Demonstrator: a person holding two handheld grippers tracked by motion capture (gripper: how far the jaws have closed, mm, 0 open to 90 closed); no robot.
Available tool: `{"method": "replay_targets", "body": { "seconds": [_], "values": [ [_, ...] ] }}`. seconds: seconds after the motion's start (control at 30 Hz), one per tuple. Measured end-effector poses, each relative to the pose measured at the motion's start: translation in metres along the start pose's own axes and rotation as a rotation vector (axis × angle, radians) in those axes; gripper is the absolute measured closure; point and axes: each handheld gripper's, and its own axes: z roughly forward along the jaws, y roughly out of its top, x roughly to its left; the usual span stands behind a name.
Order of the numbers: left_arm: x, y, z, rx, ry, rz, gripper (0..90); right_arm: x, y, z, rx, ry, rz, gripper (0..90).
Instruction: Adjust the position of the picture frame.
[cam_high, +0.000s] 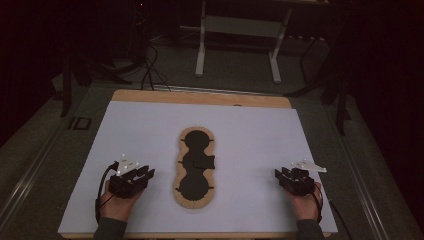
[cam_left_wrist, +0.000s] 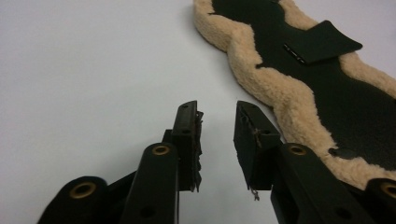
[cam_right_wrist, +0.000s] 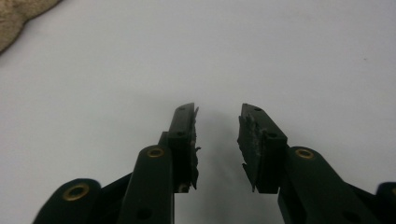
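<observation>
I count one pad (cam_high: 195, 167) on the bench (cam_high: 250, 135), one white sheet (cam_high: 150, 125) under it, and two grippers, one in each of my hands. The pad lies flat at the middle of the sheet, long and waisted like a peanut, with a wavy tan fleece border around a smooth black centre; a small black flap (cam_left_wrist: 322, 42) lies across its narrow middle. The left gripper (cam_high: 145, 173) sits to the left of the pad, near its lower half but apart from it, and the right gripper (cam_high: 281, 174) sits well to the right of the pad. In the left gripper view the fleece edge runs just beside the right-hand jaw, not touching it, and the left gripper (cam_left_wrist: 217, 112) has its jaws apart with only bare sheet between them. In the right gripper view the right gripper (cam_right_wrist: 217, 114) also stands parted over bare sheet, gripping nothing, with a corner of fleece (cam_right_wrist: 18, 16) cut off at the top left. The jaw faces look worn and ragged. The room beyond the bench is too dark to make out well; the far end of the pad is cut off in the left gripper view.
</observation>
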Motion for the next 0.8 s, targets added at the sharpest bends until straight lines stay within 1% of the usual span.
{"method": "replay_targets", "body": {
  "seconds": [0.1, 0.13, 0.2, 0.27, 0.4, 0.6, 0.67, 0.7, 0.73, 0.8],
  "values": [
    [-0.002, 0.001, 0.001, 0.003, -0.005, 0.01, 77.7, 0.002, 0.0, 0.001, 0.0, 0.009, -0.006, 69.6],
    [-0.005, 0.001, 0.001, 0.004, -0.01, 0.024, 80.1, 0.003, 0.001, 0.001, -0.001, 0.011, -0.009, 70.6],
    [-0.006, 0.001, 0.001, 0.003, -0.012, 0.027, 85.5, 0.003, 0.001, 0.001, -0.001, 0.014, -0.01, 71.5],
    [-0.008, 0.003, 0.0, -0.004, -0.02, 0.038, 89.6, 0.006, 0.002, 0.0, -0.003, 0.022, -0.017, 74.6],
    [-0.011, 0.003, 0.0, -0.009, -0.026, 0.042, 90.0, 0.009, 0.002, 0.0, -0.002, 0.028, -0.031, 78.0],
    [-0.014, 0.004, 0.0, -0.014, -0.044, 0.05, 90.0, 0.015, 0.004, 0.002, -0.001, 0.036, -0.052, 79.6],
    [-0.019, 0.006, 0.001, -0.013, -0.059, 0.067, 90.0, 0.016, 0.004, 0.002, 0.0, 0.035, -0.056, 79.9],
    [-0.019, 0.006, 0.001, -0.013, -0.059, 0.067, 90.0, 0.017, 0.004, 0.002, 0.0, 0.035, -0.057, 79.9],
    [-0.024, 0.007, 0.003, -0.011, -0.065, 0.078, 90.0, 0.017, 0.004, 0.002, -0.001, 0.037, -0.058, 79.9],
    [-0.028, 0.007, 0.005, -0.009, -0.076, 0.088, 90.0, 0.018, 0.004, 0.002, 0.0, 0.042, -0.061, 79.5]
  ]
}}
